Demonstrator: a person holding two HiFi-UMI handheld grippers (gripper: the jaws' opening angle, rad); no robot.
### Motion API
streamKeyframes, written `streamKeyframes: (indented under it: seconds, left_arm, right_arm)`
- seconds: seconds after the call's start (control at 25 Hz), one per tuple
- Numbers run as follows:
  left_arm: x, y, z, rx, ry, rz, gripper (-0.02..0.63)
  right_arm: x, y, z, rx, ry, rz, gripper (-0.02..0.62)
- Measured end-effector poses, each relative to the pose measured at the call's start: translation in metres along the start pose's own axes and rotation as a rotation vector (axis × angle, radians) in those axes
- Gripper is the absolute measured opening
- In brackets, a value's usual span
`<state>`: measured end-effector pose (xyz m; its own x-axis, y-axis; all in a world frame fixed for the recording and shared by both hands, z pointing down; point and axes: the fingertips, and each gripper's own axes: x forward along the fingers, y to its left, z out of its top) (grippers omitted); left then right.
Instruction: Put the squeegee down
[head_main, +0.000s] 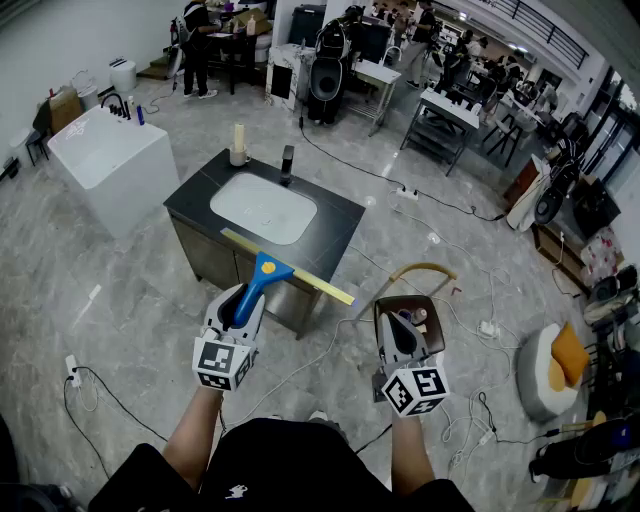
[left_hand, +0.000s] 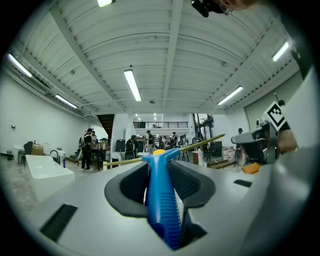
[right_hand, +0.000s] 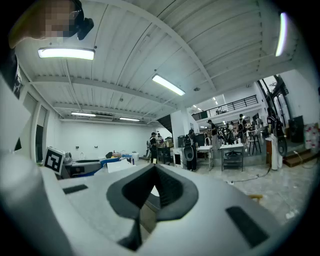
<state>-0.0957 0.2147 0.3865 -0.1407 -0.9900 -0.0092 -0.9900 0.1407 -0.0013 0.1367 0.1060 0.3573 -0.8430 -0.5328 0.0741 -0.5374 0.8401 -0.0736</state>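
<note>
My left gripper (head_main: 243, 300) is clamped on the blue handle of the squeegee (head_main: 268, 272). That forearm reaches straight ahead and the tool sits level. The squeegee is held in the air, its yellow blade running crosswise over the near edge of the dark counter (head_main: 335, 218) (the one with the pale sink (head_main: 262, 208) set into it). My right gripper (head_main: 405, 325) is level beside it with its jaws closed on nothing, and both arms run roughly parallel.
</note>
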Motion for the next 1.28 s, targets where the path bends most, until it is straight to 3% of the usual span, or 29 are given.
streamKeyframes:
  seconds: [0.72,1.28]
  left_arm:
    - [-0.007,0.017,0.004,-0.017,-0.022,-0.013,0.140]
    - [-0.001,0.027,-0.016,-0.053,0.008,0.011,0.140]
  right_arm:
    - [0.000,0.023,0.000,0.017,-0.006,0.006,0.002]
    - [0.011,0.020,-0.012,0.013,0.034,0.023,0.002]
